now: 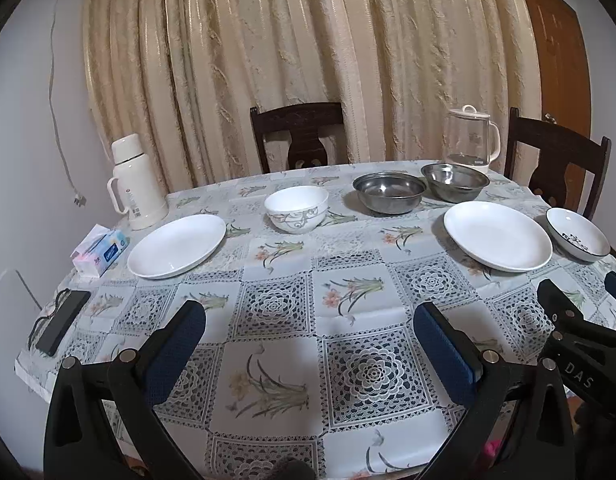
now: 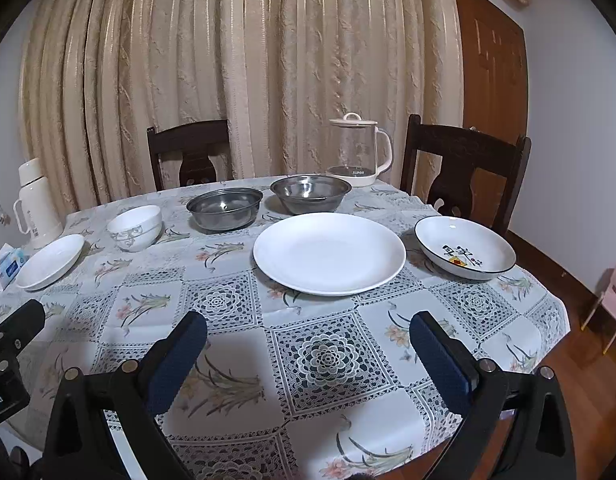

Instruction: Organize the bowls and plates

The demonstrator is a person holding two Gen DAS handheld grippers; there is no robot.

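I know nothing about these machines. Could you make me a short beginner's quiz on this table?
1. True or false: the two metal bowls are stacked.
2. How many white flat plates are on the table?
3. What stands at the far edge behind the metal bowls: A) glass kettle, B) flask, C) tissue pack?

Key: 1 false, they sit side by side. 2 two. 3 A.
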